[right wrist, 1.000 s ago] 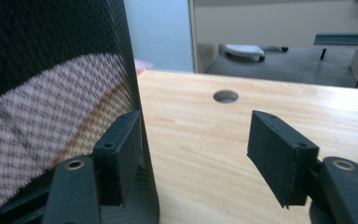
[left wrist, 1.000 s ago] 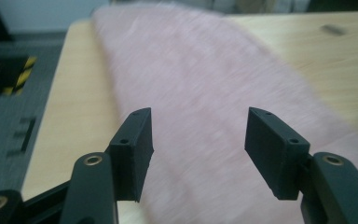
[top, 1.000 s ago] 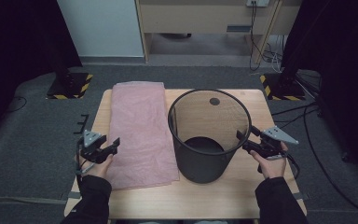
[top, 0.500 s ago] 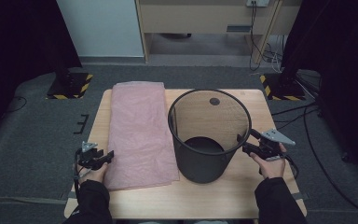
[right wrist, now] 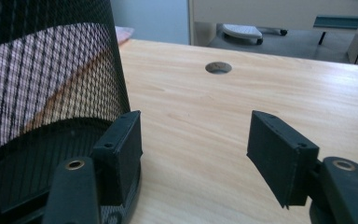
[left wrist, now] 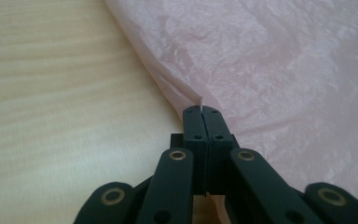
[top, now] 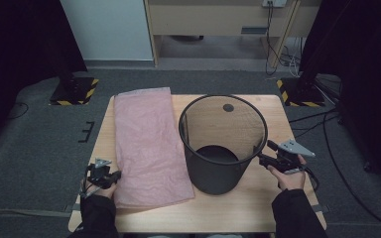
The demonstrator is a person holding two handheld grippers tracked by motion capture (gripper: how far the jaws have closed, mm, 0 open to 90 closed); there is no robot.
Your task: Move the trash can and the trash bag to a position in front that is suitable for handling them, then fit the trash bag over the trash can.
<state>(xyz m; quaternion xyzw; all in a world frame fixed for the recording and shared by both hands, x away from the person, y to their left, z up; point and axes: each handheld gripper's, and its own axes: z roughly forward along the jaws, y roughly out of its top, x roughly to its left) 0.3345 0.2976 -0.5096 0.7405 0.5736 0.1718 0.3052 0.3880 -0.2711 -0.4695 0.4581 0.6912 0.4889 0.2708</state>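
Note:
A pink plastic bag (top: 149, 144) lies flat along the left half of the wooden table (top: 273, 198). My left gripper (top: 115, 174) is low at the bag's near left edge. Its jaws have just been closing and are now together, pinching the bag's thin edge (left wrist: 193, 95) between the tips of the gripper (left wrist: 201, 112). A black mesh bin (top: 218, 173) stands upright in the middle of the table. My right gripper (top: 265, 152) is at the bin's right side, open. In the right gripper view, that gripper (right wrist: 196, 135) has its left jaw close against the bin (right wrist: 51, 70) and bare table between the jaws.
A round cable hole (right wrist: 218, 67) sits in the tabletop behind the bin. Bare wood (left wrist: 65, 93) lies left of the bag. Around the table are grey floor, cables at the right, and two stand bases with yellow-black stripes (top: 74, 89).
My left hand has sunk toward the table at the bag's near left edge, and its jaws have gone from open to shut on that edge. The right gripper has stayed by the bin.

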